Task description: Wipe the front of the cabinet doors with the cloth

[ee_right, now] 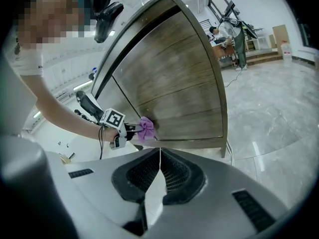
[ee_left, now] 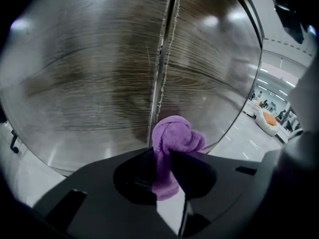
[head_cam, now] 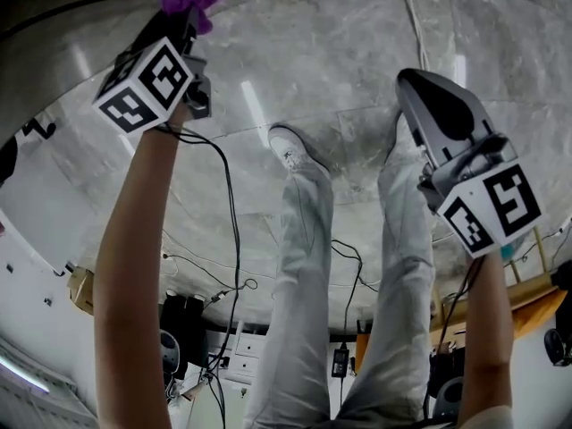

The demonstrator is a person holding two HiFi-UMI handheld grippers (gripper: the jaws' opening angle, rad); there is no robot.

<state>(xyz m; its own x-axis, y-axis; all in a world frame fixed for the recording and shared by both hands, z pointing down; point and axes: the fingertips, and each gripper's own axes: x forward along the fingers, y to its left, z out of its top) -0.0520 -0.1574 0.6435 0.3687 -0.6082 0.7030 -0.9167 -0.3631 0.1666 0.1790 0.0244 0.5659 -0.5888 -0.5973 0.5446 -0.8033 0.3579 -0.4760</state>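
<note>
Low on the doors [ee_left: 89, 83], at their seam [ee_left: 158, 83], the left gripper [ee_left: 162, 152] clenches its fingers on the cloth [ee_left: 174, 133], wad past the tips for rubbing; the right gripper [ee_right: 160, 153], fingers closed empty, idles.

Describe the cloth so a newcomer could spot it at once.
Find the brown wooden cabinet on the grey floor, and the seam down its front. Low by that seam, the left gripper is shut on a small bunched cloth. It is the only purple thing there.
</note>
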